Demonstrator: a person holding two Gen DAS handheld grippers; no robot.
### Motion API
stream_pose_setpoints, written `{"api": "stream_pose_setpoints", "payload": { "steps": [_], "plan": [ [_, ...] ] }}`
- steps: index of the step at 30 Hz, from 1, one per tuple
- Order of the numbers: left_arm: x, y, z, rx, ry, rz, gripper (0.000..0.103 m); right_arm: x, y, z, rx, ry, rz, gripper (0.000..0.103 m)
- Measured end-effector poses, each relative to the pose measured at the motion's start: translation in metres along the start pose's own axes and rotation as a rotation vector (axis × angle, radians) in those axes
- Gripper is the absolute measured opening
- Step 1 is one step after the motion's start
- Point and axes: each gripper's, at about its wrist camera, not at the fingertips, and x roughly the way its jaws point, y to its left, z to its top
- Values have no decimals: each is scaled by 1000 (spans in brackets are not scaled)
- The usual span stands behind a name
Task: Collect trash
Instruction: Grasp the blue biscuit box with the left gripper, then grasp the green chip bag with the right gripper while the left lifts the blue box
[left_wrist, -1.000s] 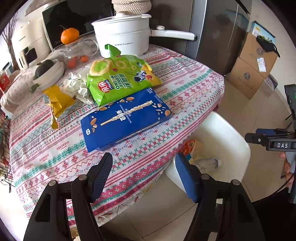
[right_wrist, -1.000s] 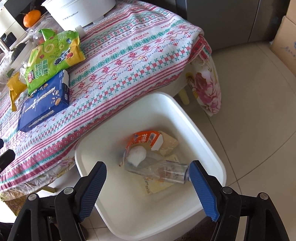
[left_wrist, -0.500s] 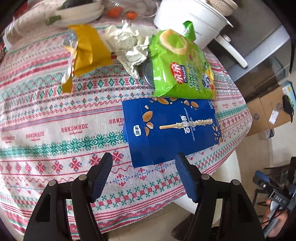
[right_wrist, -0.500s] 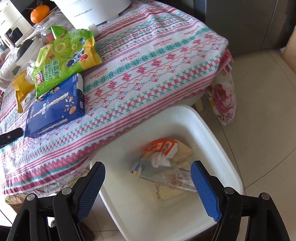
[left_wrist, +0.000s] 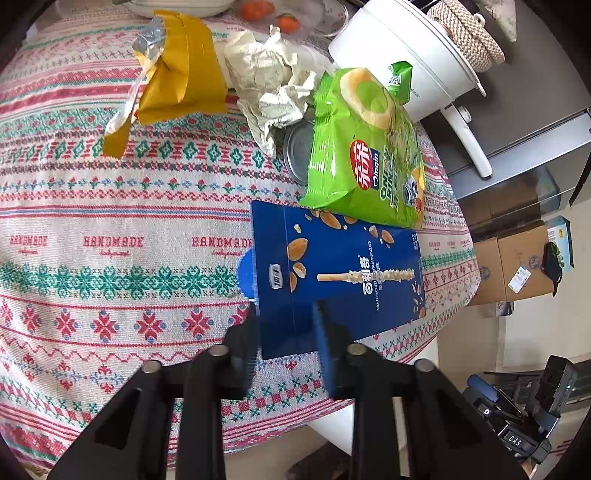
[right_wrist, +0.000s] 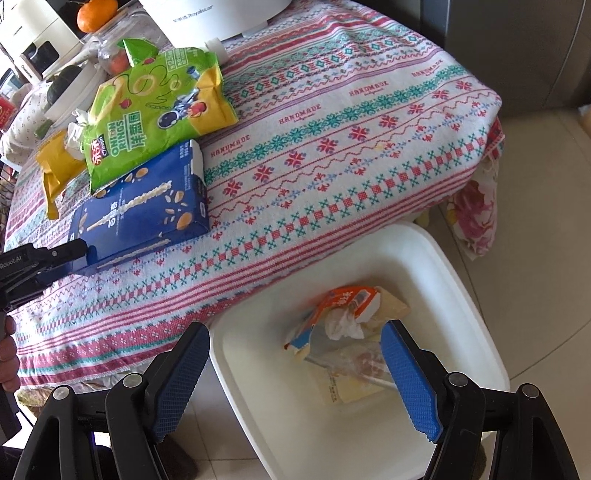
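Note:
A blue biscuit box (left_wrist: 343, 273) lies on the patterned tablecloth (left_wrist: 110, 258); it also shows in the right wrist view (right_wrist: 147, 210). My left gripper (left_wrist: 288, 343) has closed in on the box's near corner, fingers blurred on either side of it. A green onion-ring bag (left_wrist: 365, 155) overlaps the box's far edge. A yellow wrapper (left_wrist: 177, 70) and crumpled paper (left_wrist: 273, 88) lie beyond. My right gripper (right_wrist: 295, 380) is open and empty over the white bin (right_wrist: 472, 321), which holds an orange carton (right_wrist: 347, 299) and a clear bottle.
A white cooking pot (left_wrist: 402, 51) stands at the table's far edge, with a round metal lid (left_wrist: 295, 155) under the green bag. Cardboard boxes (left_wrist: 517, 266) sit on the floor to the right. The bin stands on the floor at the table's edge.
My left gripper has moved down onto the blue box and its fingers have closed in around the box's corner. My right gripper has stayed open over the bin, shifting slightly.

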Motion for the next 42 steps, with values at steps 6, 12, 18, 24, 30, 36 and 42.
{"api": "stream_pose_setpoints", "payload": {
  "steps": [6,12,18,24,30,36,42],
  "plan": [
    [-24,-2,-2,28,-39,-47,4,2,-1,-3,2,10,-8,81],
    [-81,-15,-9,103,-129,-95,0,1,1,1,3,6,-1,81],
    [-146,-20,-23,188,-284,-51,0,-1,21,25,-37,-15,-13,81],
    [-195,-9,-22,196,-440,22,0,6,66,59,-134,-99,-20,85],
    [-208,-6,-20,250,-501,127,0,49,128,72,-321,-157,-56,86],
    [-192,11,-13,224,-451,144,0,100,178,80,-545,-245,-239,85],
    [-186,17,-10,214,-433,157,0,129,189,95,-593,-249,-299,76]
  ]
}}
